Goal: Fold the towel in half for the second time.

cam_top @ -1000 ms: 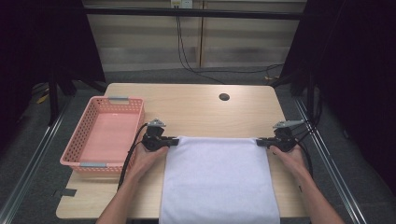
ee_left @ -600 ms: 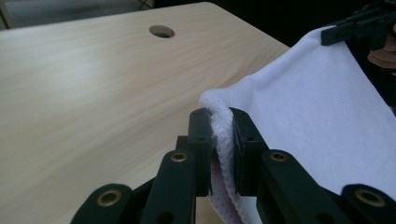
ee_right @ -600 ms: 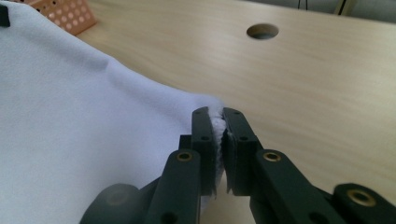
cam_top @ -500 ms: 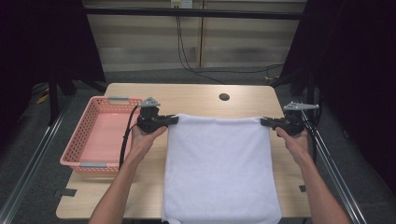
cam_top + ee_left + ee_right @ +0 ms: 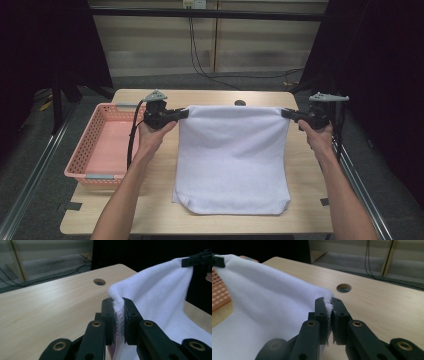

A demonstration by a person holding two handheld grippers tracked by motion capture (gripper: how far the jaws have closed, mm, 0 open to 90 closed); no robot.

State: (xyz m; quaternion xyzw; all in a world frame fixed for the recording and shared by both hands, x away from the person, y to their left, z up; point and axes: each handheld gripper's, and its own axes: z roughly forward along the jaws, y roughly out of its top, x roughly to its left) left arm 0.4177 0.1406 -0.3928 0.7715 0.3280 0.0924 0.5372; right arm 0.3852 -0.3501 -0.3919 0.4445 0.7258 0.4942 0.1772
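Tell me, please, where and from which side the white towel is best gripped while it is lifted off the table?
Probably at its two far corners, each from its outer side. The white towel hangs from a taut top edge; the left gripper and right gripper are shut on those corners, so it stays spread flat.

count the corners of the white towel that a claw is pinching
2. The left claw pinches the towel's top left corner, the right claw its top right one. The two lower corners hang free near the table's front edge.
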